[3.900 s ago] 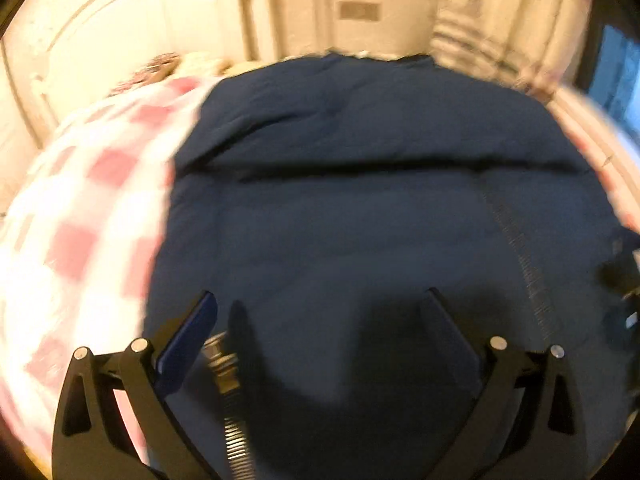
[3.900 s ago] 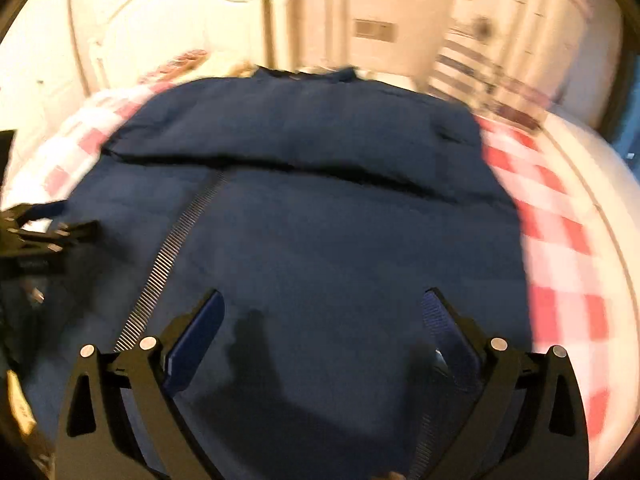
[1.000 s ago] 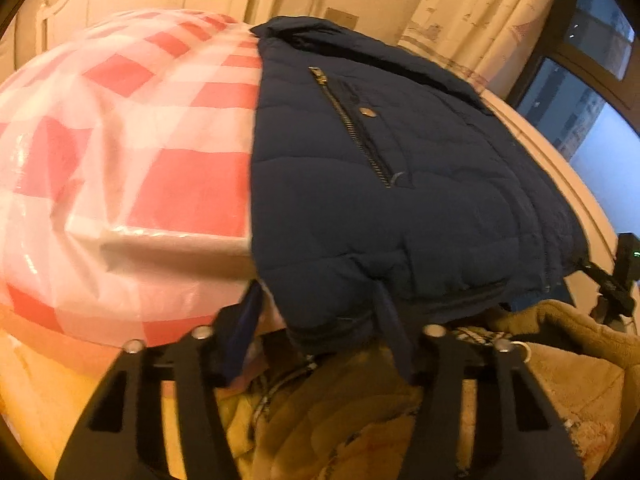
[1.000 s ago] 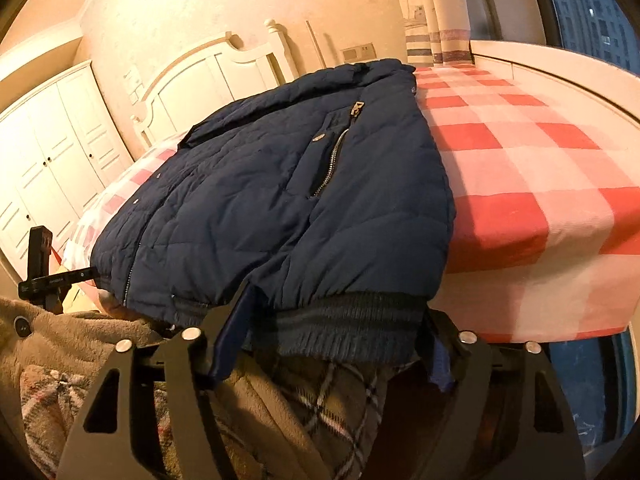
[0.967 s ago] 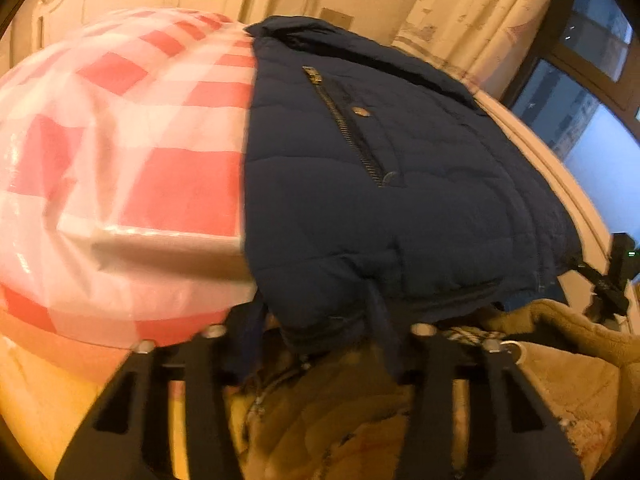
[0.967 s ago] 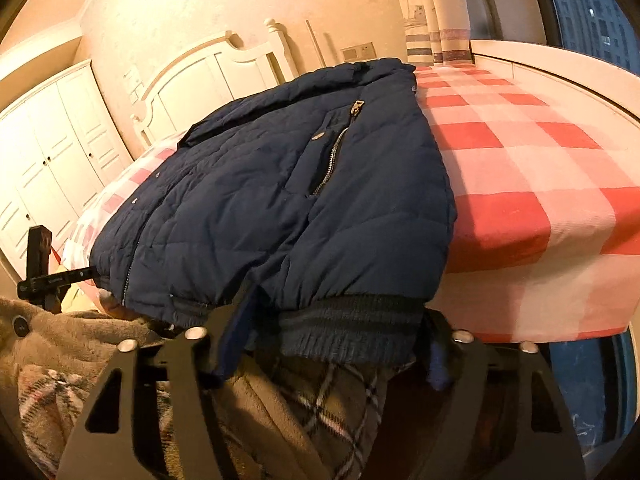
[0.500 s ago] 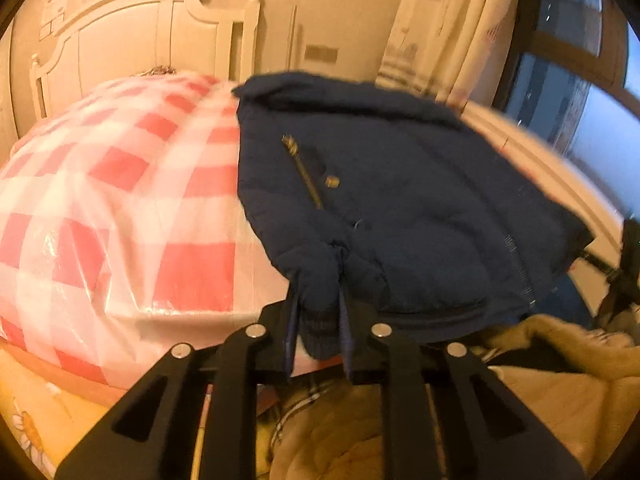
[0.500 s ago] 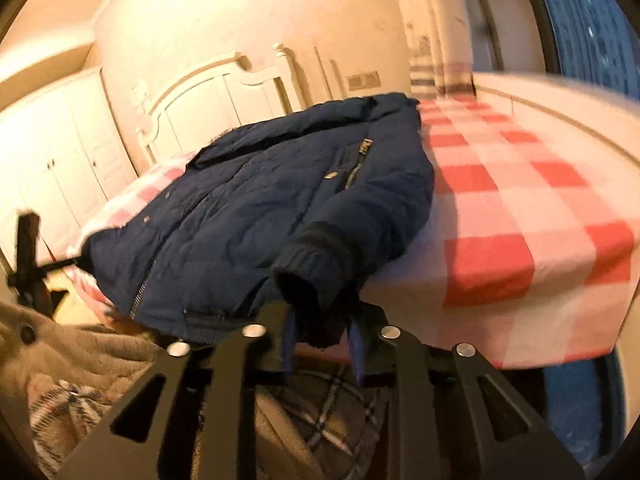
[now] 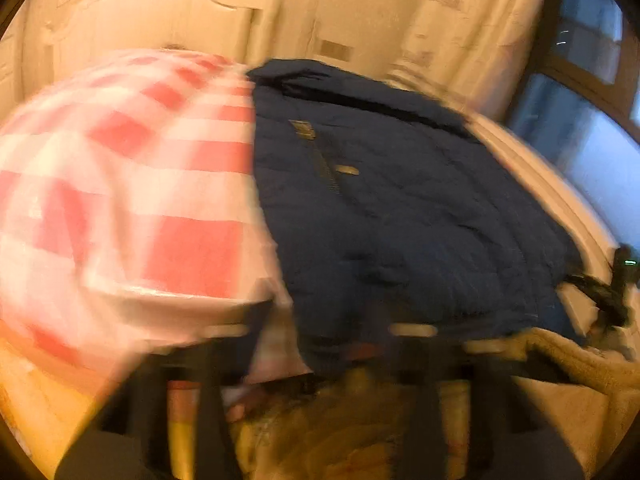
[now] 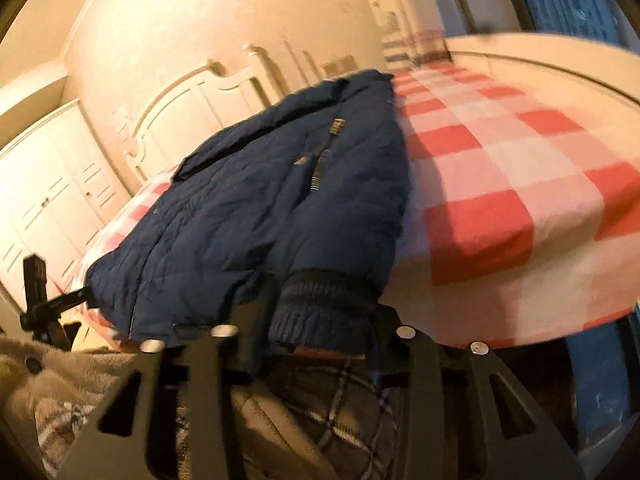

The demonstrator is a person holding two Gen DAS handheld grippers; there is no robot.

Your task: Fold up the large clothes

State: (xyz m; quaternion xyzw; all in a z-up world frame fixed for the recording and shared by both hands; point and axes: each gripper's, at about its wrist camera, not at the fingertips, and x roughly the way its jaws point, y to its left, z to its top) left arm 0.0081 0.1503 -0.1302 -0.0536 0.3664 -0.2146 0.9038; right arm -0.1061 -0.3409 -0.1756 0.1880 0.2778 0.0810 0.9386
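Left wrist view is blurred by motion, so I start with what is still clear there. On the left of the jacket [image 9: 400, 200] lies the red and white checked bed cover [image 9: 120, 168], and the jacket itself covers the right part of the bed, with its collar toward the white headboard [image 9: 132, 20]. The left gripper [image 9: 320, 344] stands at the near hem of the jacket, but the blur hides its fingers, so I cannot tell whether it is closed on the cloth or not.

In the right wrist view the jacket [image 10: 248, 208] lies left of the checked cover [image 10: 500, 168]. The right gripper [image 10: 320, 312] has the knitted cuff [image 10: 324, 304] between its fingers, which stand rather wide apart; whether they pinch it I cannot tell.

I judge the jacket as soft, thick and padded, light for its size but bulky. It will spring back after a fold and its smooth shell can slide. The ribbed cuff and hem seem the best places to hold, because the knit is thicker and less slippery.
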